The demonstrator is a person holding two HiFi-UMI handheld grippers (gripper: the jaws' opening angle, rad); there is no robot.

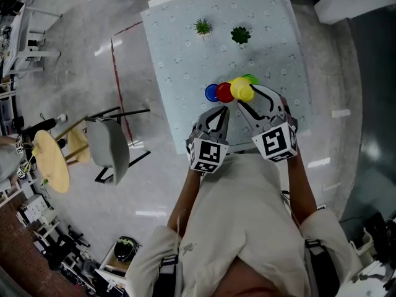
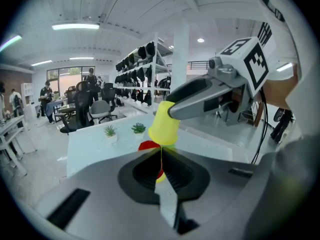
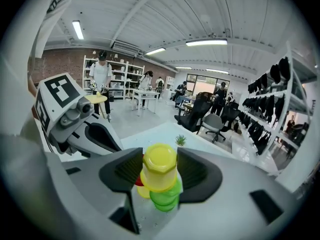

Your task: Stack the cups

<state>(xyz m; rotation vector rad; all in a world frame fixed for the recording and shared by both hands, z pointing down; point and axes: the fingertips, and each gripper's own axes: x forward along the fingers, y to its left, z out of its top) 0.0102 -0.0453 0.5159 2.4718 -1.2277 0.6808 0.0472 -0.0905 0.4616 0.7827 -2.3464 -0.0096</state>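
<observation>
Yellow cup (image 3: pixel 159 170) is upside down between the right gripper's (image 1: pixel 247 95) jaws, with both pads pressed on its sides, so it is clamped. It looks lifted off the table (image 1: pixel 179 54), directly over the green cup (image 3: pixel 165 198). I can't tell whether those 2 touch. Red cup (image 1: pixel 224 92) and blue cup (image 1: pixel 211 92) stand on the table side by side, touching, with the red one just beside the yellow. Left gripper (image 1: pixel 221 112) has its jaws together with nothing between them, tips near the red cup and pointing at the cluster. 2 small plants (image 1: pixel 202 26) sit at the table's far end, well apart from the cups. A gray chair (image 1: pixel 108 144) stands on the floor to the table's left.
</observation>
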